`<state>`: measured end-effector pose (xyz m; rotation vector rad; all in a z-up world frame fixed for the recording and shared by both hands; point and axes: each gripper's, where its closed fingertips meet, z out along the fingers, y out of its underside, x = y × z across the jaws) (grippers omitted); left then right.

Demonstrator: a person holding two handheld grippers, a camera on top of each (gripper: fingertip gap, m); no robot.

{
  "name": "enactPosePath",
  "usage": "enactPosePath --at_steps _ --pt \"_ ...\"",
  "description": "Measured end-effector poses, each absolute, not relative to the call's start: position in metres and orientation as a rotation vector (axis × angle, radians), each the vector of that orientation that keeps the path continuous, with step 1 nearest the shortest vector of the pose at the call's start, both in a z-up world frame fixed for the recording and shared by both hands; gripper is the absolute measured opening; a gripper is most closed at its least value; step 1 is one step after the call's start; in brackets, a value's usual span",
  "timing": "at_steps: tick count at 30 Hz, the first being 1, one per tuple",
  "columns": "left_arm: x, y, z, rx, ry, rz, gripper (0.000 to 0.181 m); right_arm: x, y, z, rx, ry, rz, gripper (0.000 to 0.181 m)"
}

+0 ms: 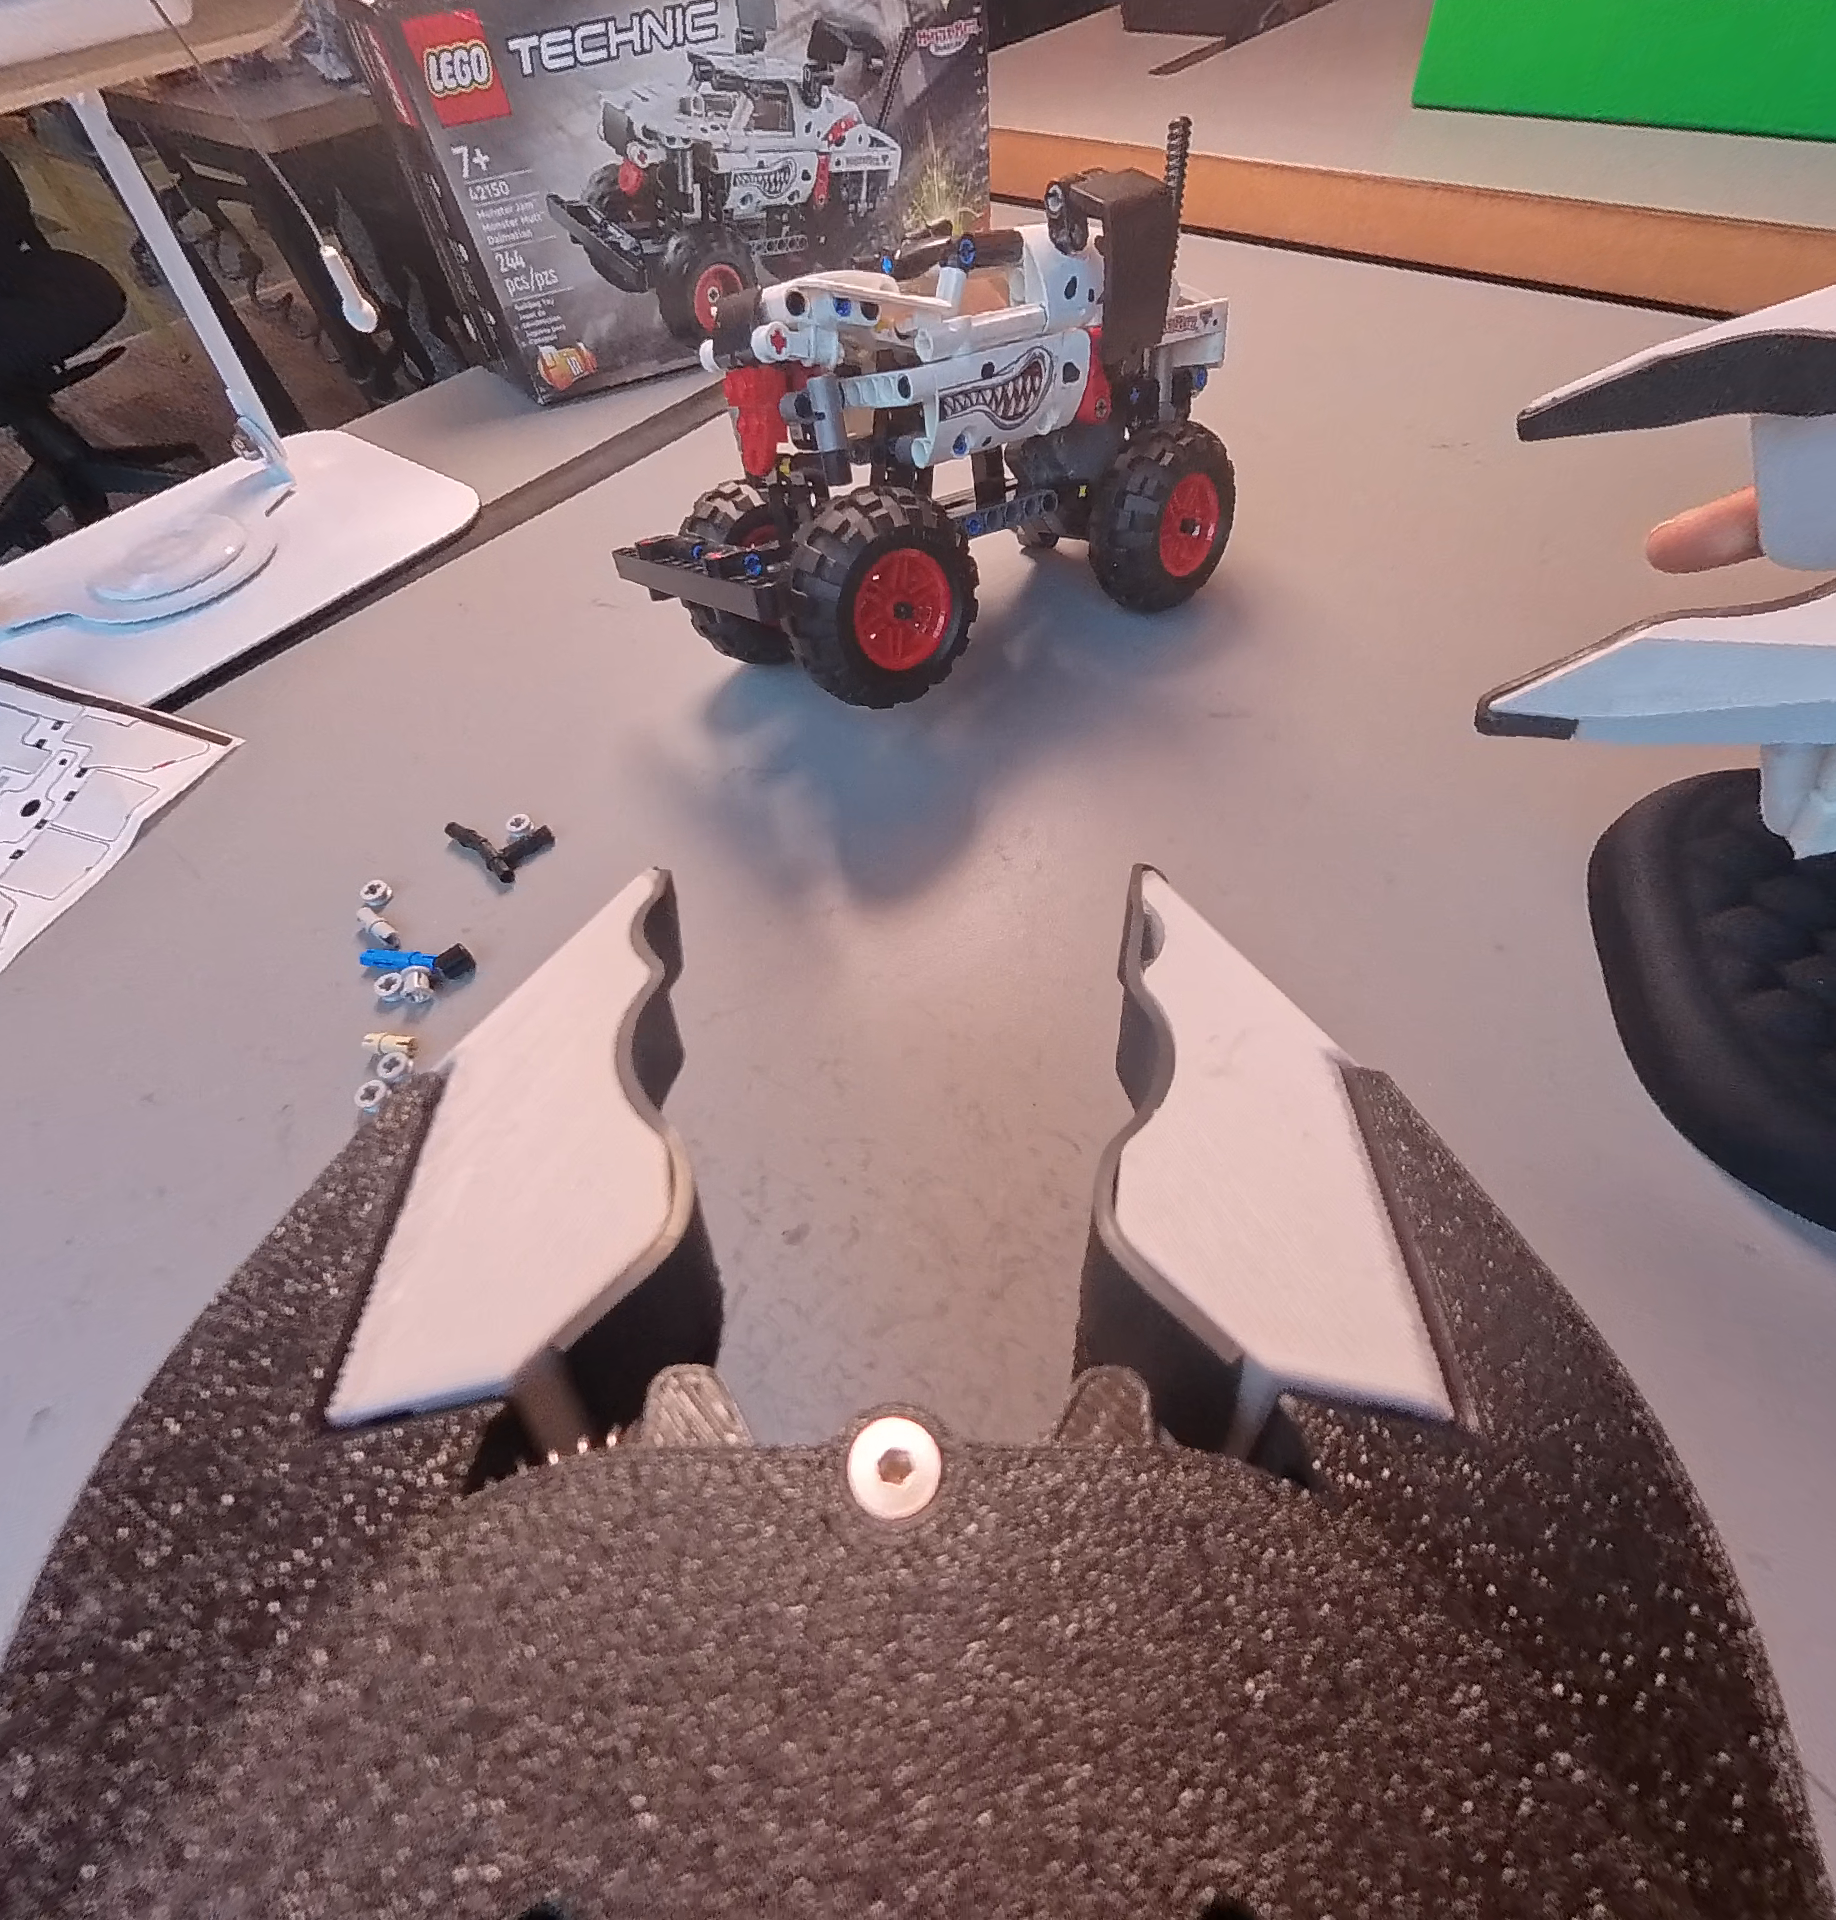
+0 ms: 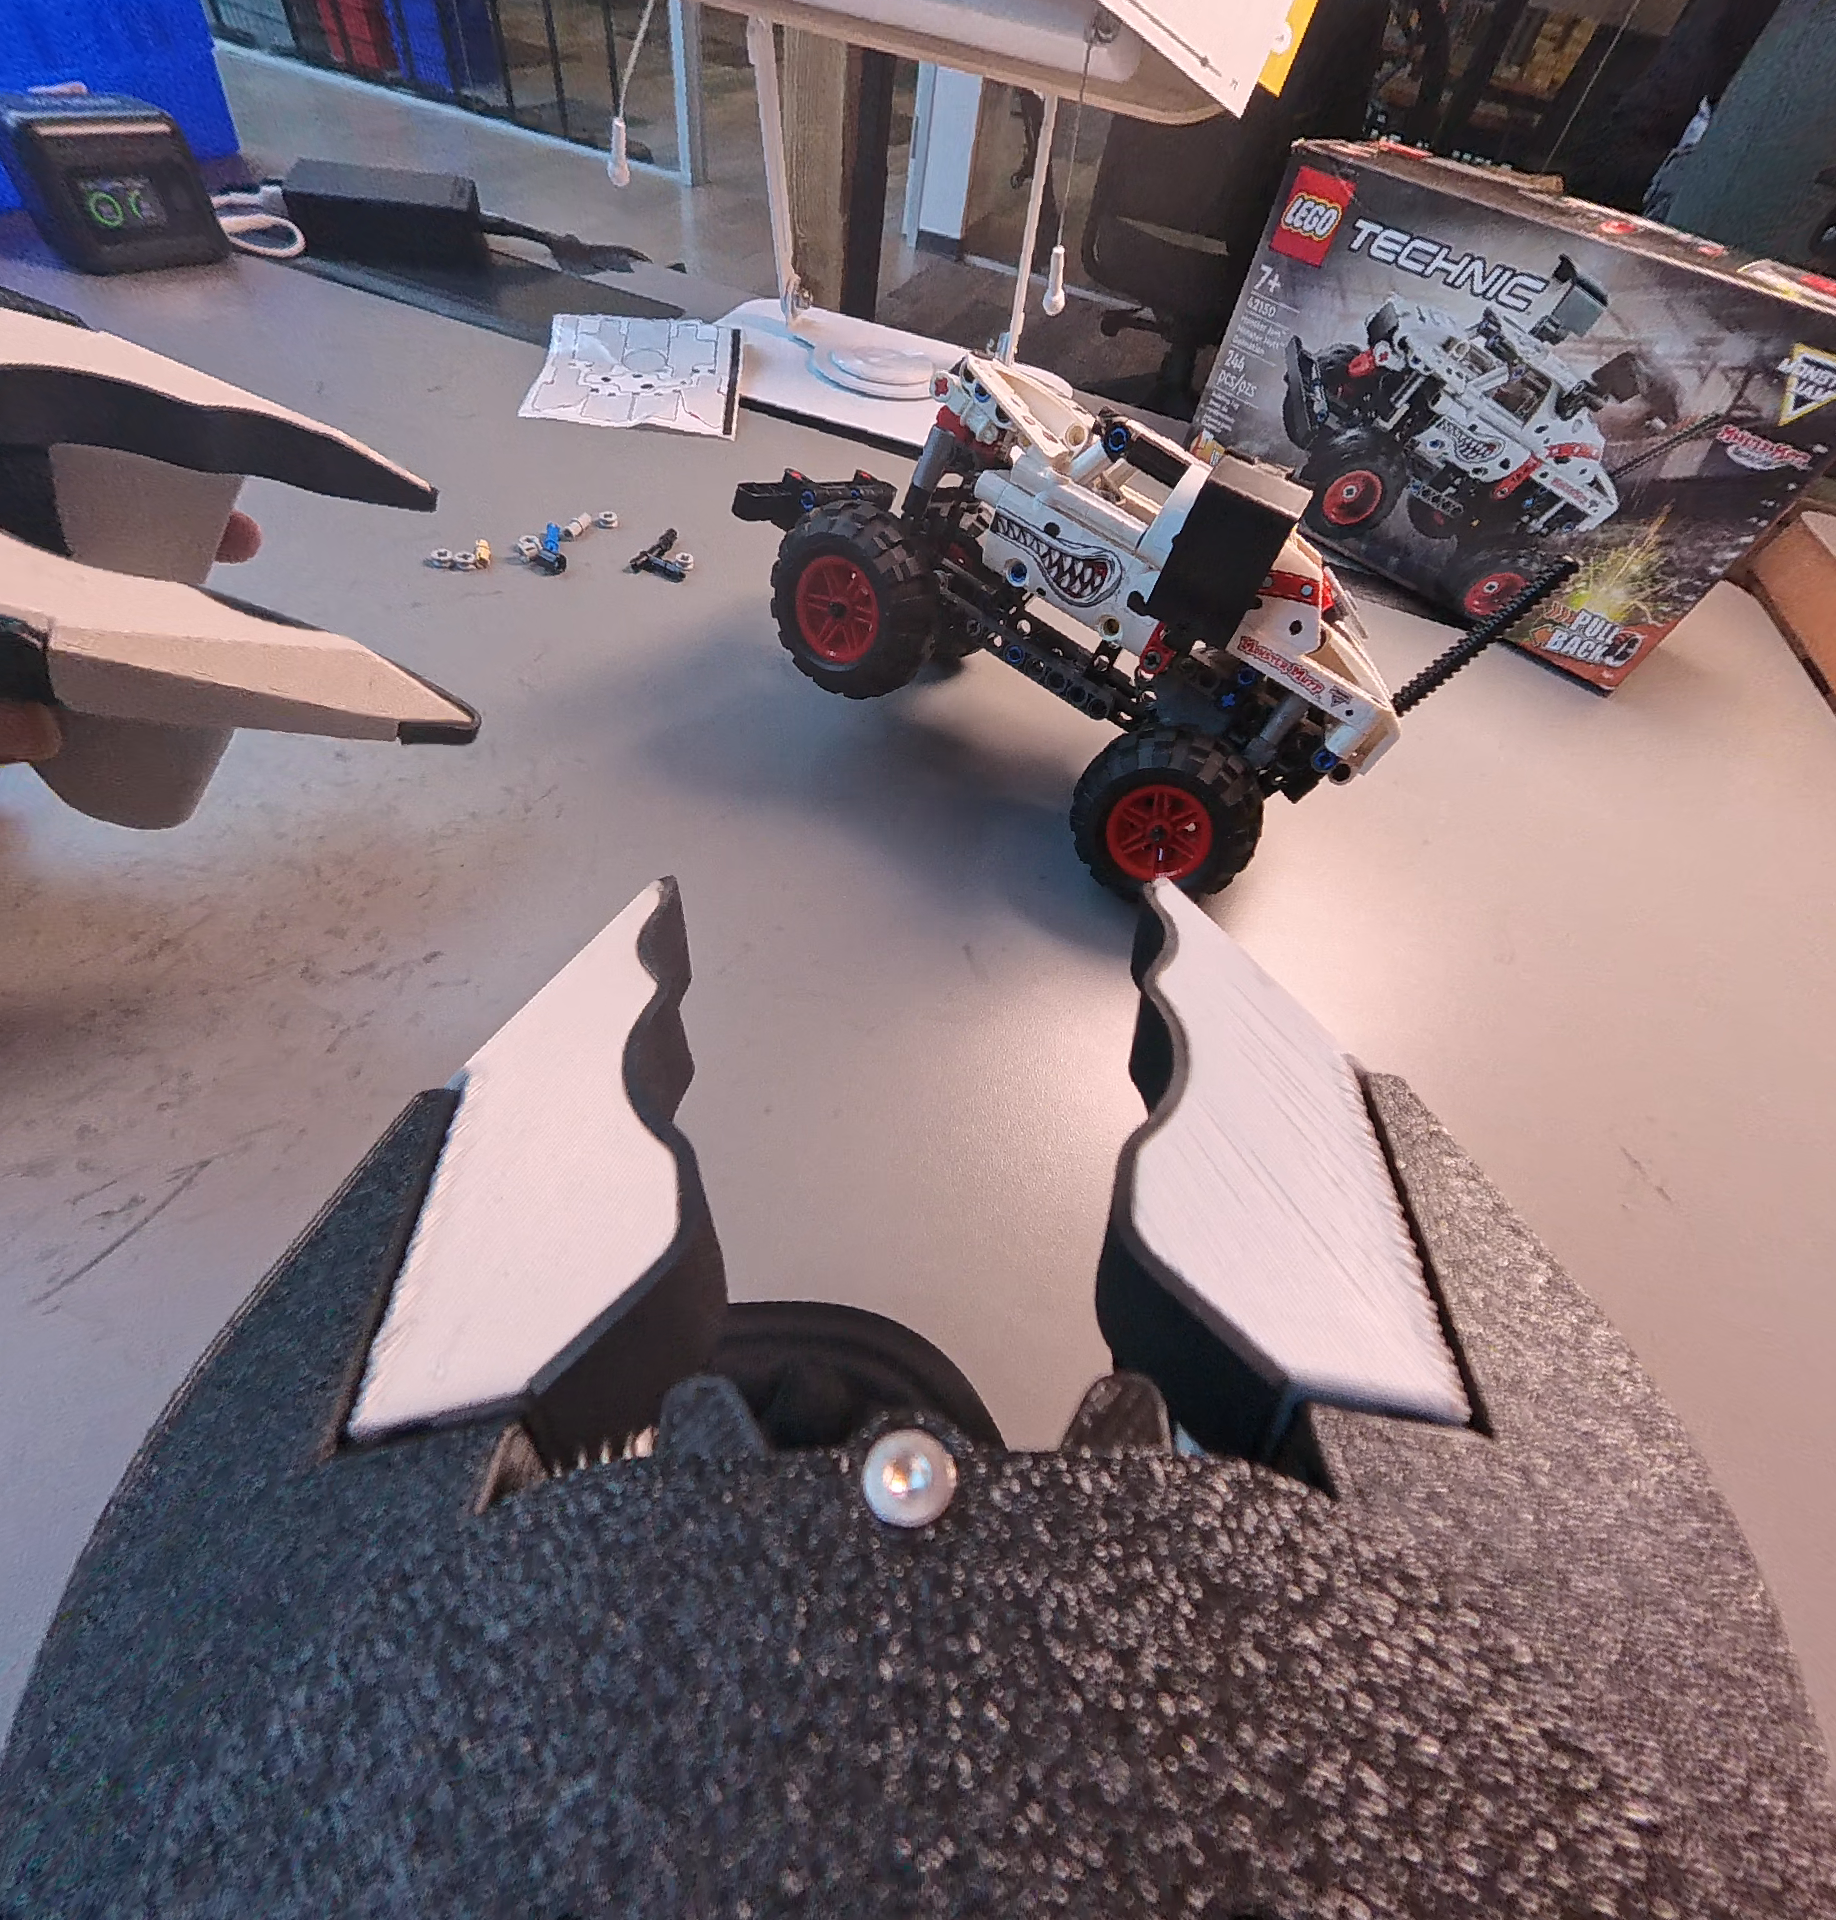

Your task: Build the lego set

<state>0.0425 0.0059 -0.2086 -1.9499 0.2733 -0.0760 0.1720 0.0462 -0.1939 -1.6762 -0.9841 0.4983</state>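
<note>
Left gripper (image 1: 903,904) and right gripper (image 2: 909,914) both gape wide, holding nothing; the truck (image 1: 955,457) stands ahead on 4 wheels – tail toward the right gripper, which looks nearer; loose pins (image 1: 415,956) lie left

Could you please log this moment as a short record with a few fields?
surface: grey table
model: monster truck, standing on all four wheels, ungrasped
loose parts: small pins and bushes, left of the truck in the left wrist view
box: set box, upright behind the truck
paper: sticker sheet
left tool: open, empty
right tool: open, empty
</note>
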Motion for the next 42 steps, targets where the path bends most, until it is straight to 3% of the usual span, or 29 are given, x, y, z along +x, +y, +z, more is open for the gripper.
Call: enactPosePath --at_steps 6,10,42 --pt "0.043 0.004 -0.205 -1.939 0.274 -0.081 0.078 0.171 0.045 -0.195 -1.667 -1.004 0.479 0.080" --pt "0.045 0.002 -0.202 -1.923 0.289 -0.093 0.086 0.169 0.042 -0.196 -1.653 -1.030 0.465 0.074" --pt "0.040 0.002 -0.197 -1.903 0.251 -0.079 0.078 0.165 0.037 -0.197 -1.613 -1.073 0.417 0.072"
